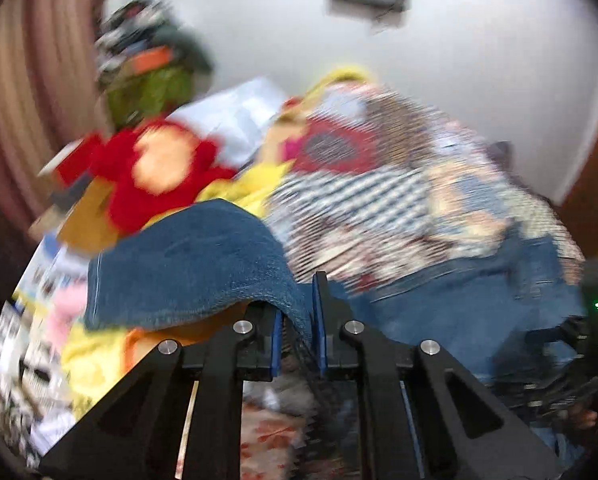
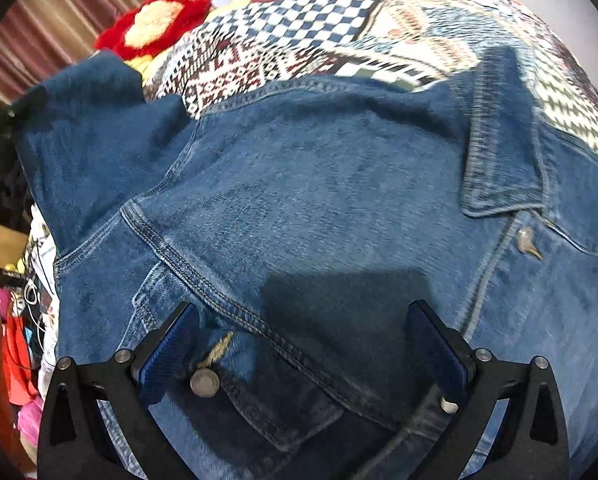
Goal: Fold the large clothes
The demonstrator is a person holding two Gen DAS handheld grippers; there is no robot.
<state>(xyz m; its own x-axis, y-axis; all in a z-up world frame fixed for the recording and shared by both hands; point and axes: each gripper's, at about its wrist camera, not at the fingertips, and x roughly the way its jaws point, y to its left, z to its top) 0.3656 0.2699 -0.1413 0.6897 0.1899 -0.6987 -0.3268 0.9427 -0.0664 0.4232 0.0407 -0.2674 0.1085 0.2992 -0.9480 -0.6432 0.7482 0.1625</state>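
Note:
A blue denim jacket (image 2: 319,200) lies spread on a patchwork bedspread (image 2: 299,28), collar (image 2: 499,152) at the right, chest pocket and metal button (image 2: 205,382) near me. My right gripper (image 2: 303,344) is open, jaws wide, just above the jacket's chest, holding nothing. In the blurred left wrist view my left gripper (image 1: 297,320) is shut on the jacket's sleeve (image 1: 187,268), which drapes up and over to the left. The jacket's body (image 1: 479,300) lies to the right.
A red and cream cushion (image 1: 159,168) and yellow cloth (image 1: 255,184) lie on the bed beyond the sleeve. A pink curtain (image 1: 15,100) hangs at the left. Piled clothes (image 2: 15,340) sit at the bed's left side. A white wall (image 1: 459,60) stands behind.

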